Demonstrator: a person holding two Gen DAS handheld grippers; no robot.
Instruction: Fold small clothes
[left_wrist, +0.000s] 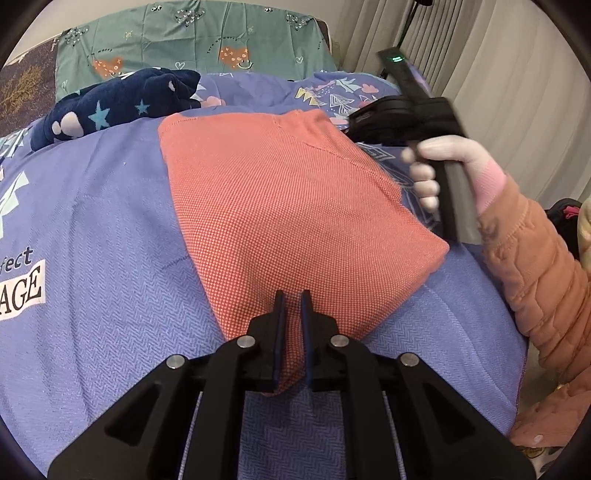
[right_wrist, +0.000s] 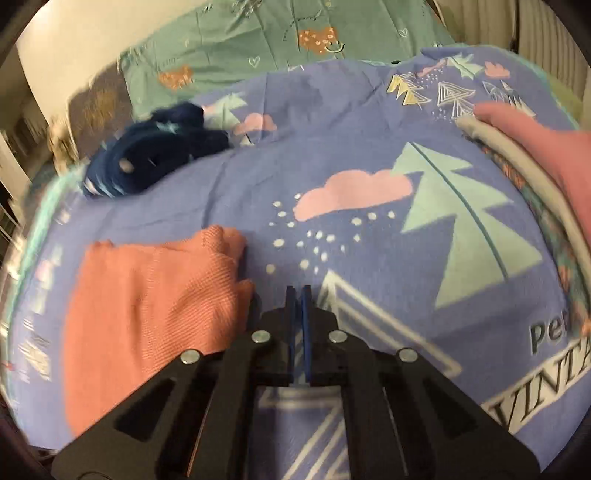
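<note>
The work lay on a bed under a purple printed blanket (left_wrist: 92, 221), with a green pillowcase (left_wrist: 192, 40) at the far end and pale curtains to the right. At the far left a navy starred garment (left_wrist: 110, 103) sat bunched and unfolded. In the middle lay the coral knit garment (left_wrist: 280, 192), already doubled over. The left gripper (left_wrist: 293, 317) was pinching its near corner between nearly closed fingers. To the right, the right gripper (right_wrist: 298, 314) was closed on nothing, just beside the coral garment's right edge, its view smeared by motion. At the far right a stack of folded clothes (right_wrist: 535, 155) rested on the blanket.

The fold looked nearly finished. To do it well, the left grip should probably stay firm while the right takes the matching corner, so both edges travel together and the layers do not slide apart.
</note>
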